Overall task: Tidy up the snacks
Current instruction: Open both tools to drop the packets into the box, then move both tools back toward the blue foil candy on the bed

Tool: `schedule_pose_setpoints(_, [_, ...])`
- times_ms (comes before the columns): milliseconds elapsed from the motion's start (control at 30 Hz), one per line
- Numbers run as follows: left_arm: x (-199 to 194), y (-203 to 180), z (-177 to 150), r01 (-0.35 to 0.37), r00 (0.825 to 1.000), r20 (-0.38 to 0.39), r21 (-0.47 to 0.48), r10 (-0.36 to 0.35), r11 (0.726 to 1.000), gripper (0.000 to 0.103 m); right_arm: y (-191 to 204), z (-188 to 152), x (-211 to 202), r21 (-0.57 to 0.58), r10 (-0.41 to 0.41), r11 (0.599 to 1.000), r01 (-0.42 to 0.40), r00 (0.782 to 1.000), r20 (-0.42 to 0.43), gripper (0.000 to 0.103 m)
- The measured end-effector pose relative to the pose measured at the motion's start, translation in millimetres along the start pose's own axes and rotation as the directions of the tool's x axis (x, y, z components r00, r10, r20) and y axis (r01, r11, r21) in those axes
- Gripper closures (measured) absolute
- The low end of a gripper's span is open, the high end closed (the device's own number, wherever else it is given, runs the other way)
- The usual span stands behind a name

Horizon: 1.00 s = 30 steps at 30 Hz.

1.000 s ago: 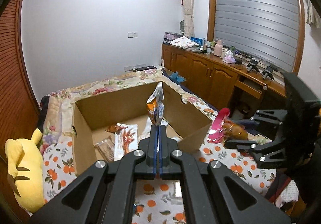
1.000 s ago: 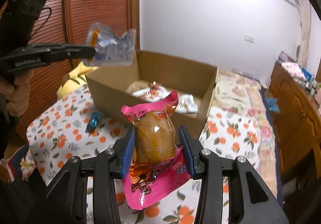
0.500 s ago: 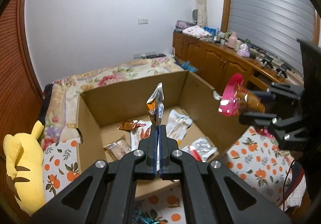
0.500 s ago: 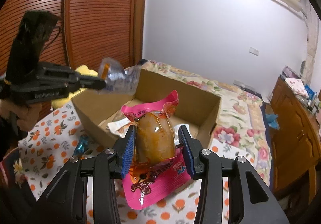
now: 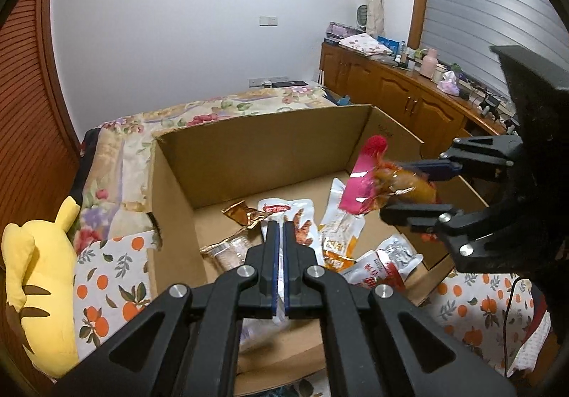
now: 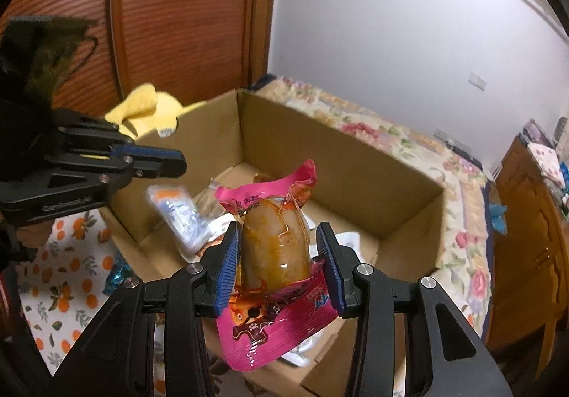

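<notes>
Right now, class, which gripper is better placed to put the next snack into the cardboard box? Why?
Right. The right gripper grips a pink snack pouch above the cardboard box, while the left gripper holds nothing.

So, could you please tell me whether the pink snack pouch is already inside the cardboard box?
Not yet: the right hand-held gripper holds the pink snack pouch above the cardboard box.
</notes>
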<state>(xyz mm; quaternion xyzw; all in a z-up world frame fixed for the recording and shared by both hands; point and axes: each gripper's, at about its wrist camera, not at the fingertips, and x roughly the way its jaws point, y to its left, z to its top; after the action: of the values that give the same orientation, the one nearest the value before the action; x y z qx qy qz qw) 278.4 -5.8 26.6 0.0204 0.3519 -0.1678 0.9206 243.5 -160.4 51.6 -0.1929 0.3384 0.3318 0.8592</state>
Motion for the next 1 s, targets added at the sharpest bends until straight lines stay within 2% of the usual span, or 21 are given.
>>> schedule_pose_setpoints(467, [-14,21,-2,-0.038,0.999,0.018,-0.029,0.038,0.999,0.1,19,5,32,-0.01,0.013,1.0,-0.014,0.996,-0.094,0.058])
schedule_pose_setpoints(700, [-19,24,-7,-0.045,0.999,0.017,-0.043,0.046,0.998,0.099,19,6,39,0.013,0.02,1.0,-0.019,0.994,-0.106,0.053])
schedule_pose_setpoints(733, [-20,23,-7,-0.047,0.999,0.017,-0.042,0.048,0.998,0.099,18,6,39,0.019,0.022,1.0,-0.02,0.994,-0.107,0.056])
schedule_pose_setpoints(1000, [-35,17,-11,-0.051,0.998,0.027,-0.04,0.053,0.998,0.096,21,6,25,0.046,0.037,0.998,-0.034,0.997,-0.067,0.056])
